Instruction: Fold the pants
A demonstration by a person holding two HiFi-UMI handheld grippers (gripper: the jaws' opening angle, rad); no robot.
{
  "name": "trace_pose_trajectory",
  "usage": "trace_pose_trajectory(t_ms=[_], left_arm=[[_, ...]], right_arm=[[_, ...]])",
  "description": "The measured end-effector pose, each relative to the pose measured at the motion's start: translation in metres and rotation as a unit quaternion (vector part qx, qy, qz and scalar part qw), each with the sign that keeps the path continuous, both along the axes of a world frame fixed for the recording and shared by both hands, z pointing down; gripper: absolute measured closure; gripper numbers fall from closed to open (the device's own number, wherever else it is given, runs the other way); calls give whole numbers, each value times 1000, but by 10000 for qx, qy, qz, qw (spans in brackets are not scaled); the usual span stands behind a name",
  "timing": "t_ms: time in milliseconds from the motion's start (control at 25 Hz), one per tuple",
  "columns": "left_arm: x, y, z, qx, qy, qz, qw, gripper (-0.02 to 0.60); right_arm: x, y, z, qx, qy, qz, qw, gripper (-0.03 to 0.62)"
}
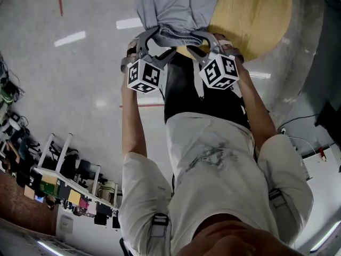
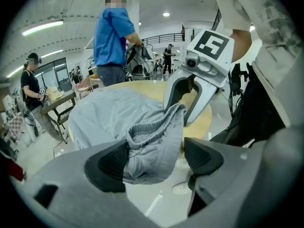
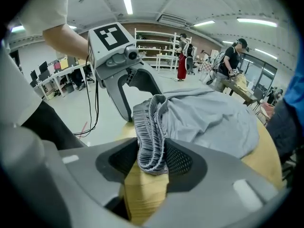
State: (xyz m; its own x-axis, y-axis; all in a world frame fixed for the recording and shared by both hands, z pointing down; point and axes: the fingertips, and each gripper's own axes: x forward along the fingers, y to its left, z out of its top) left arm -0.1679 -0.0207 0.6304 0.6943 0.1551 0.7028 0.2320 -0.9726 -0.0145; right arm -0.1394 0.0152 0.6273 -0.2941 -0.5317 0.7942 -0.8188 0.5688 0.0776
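Grey pants (image 1: 176,9) lie on a round wooden table (image 1: 256,15), their elastic waistband hanging over the near edge. My left gripper (image 1: 152,36) and right gripper (image 1: 210,38) meet that waistband side by side. In the left gripper view the left gripper (image 2: 156,158) stands open: the pants (image 2: 118,113) rest against its left pad, with a clear gap to the right pad. In the right gripper view the bunched waistband (image 3: 151,127) hangs limp between the pads of the right gripper (image 3: 151,160), which is open, above the table's edge (image 3: 142,194).
A person in a blue shirt (image 2: 111,37) stands at the far side of the table. Another person (image 2: 33,84) stands by a small table to the left. Shelves (image 3: 156,46) line the back wall. Desks with clutter (image 1: 69,180) stand behind me on the grey floor.
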Motion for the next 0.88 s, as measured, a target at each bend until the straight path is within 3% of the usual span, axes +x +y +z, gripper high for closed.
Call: trace_pose_trajectory(t_ms=[280, 360, 440, 680, 880], left_arm=[[9, -6, -1, 34, 89, -10, 10000, 259], [10, -4, -3, -28, 135, 19, 9999, 300], [12, -1, -5, -99, 193, 27, 9998, 399], [22, 9, -11, -284, 316, -53, 9991, 492], [19, 15, -13, -464, 320, -107, 9984, 520]], right_arm=[[9, -5, -2, 106, 446, -152, 9988, 508], [10, -4, -2, 115, 519, -148, 9985, 515], [13, -3, -4, 115, 550, -122, 9983, 519], [21, 8, -6, 102, 585, -152, 9981, 525], [19, 11, -9, 108, 615, -204, 9978, 526]])
